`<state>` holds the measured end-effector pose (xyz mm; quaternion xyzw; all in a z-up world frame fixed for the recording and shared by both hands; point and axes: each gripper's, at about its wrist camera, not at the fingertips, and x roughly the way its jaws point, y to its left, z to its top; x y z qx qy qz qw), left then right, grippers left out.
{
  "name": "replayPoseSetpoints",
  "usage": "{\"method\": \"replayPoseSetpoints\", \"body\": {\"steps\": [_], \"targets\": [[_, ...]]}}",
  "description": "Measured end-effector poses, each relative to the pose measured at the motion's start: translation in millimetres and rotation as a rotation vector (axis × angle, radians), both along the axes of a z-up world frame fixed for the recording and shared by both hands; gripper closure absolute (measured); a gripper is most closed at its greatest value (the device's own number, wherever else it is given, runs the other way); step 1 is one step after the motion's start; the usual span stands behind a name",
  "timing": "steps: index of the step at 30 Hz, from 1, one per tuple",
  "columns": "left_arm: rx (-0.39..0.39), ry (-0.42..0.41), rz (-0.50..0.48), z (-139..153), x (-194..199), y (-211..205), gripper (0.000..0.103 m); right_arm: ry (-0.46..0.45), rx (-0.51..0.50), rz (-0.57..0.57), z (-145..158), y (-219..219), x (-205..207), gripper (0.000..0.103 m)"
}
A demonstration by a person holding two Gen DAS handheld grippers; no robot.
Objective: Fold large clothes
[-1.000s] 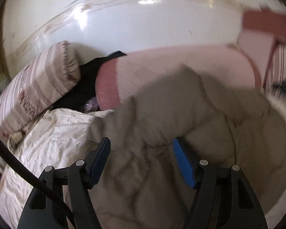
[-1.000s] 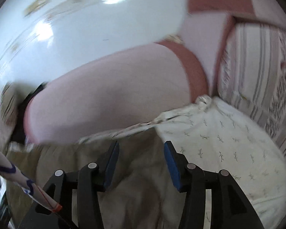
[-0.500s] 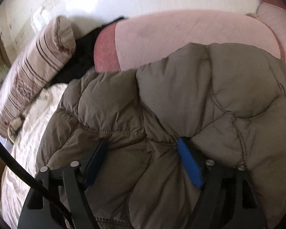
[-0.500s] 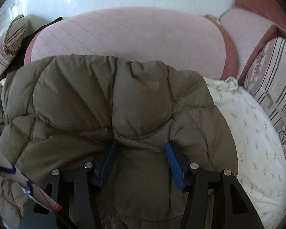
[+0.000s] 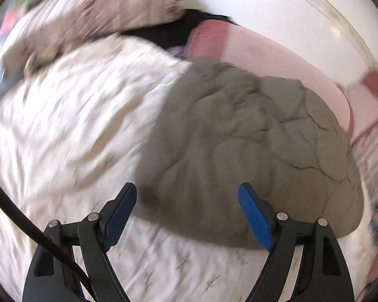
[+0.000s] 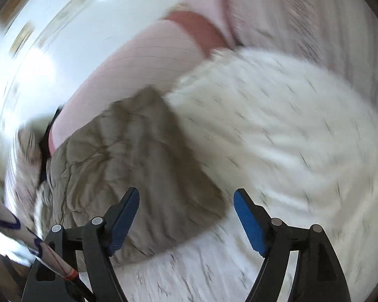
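Observation:
A grey-brown quilted puffer jacket (image 5: 252,146) lies bunched in a compact heap on the white patterned bed sheet (image 5: 63,130). It also shows in the right wrist view (image 6: 133,166), left of centre. My left gripper (image 5: 186,201) is open and empty, just short of the jacket's near edge. My right gripper (image 6: 186,206) is open and empty, above the jacket's near right corner. Both views are blurred by motion.
A pink bolster (image 5: 264,50) lies behind the jacket against the white wall (image 6: 63,37). A striped pillow (image 5: 108,7) sits at the far left with dark cloth (image 5: 168,32) beside it. White sheet (image 6: 289,130) spreads to the right. A striped cushion (image 6: 302,7) stands far right.
Both grippers have let go of the jacket and opened wider. They have pulled back from it, and the jacket now lies on the sheet.

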<state>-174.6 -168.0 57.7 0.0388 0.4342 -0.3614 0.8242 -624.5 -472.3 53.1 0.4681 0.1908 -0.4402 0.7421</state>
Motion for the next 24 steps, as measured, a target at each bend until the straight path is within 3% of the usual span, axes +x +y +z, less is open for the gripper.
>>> {"method": "replayPoseSetpoints", "body": {"steps": [4,8,11,14,15,17,20,21,24], "targets": [[-0.052,0.145,0.035,-27,24,11,0.021,-0.129,0.147,-0.031,-39,-17,-18,0.021],[-0.118,0.184,0.050,-38,33,9,0.014,-0.237,0.183,-0.005,-58,-26,-5,0.021],[-0.183,0.272,0.056,-56,48,2,0.009,-0.282,0.214,0.016,-70,-34,19,0.022],[-0.225,0.313,0.049,-66,54,-5,0.009,-0.246,0.176,0.024,-67,-35,33,0.042],[-0.224,0.291,0.049,-65,55,-8,0.012,-0.243,0.162,0.032,-64,-34,35,0.053],[-0.192,0.200,0.051,-54,49,-15,0.033,-0.185,0.111,0.057,-52,-30,40,0.064],[-0.128,0.049,0.047,-33,34,-25,0.053,-0.062,0.009,0.069,-33,-18,52,0.068],[-0.108,-0.001,0.044,-26,27,-28,0.055,-0.004,-0.038,0.073,-25,-11,58,0.070],[-0.075,-0.088,0.031,-11,15,-27,0.061,0.055,-0.102,0.088,-10,1,60,0.071]]}}
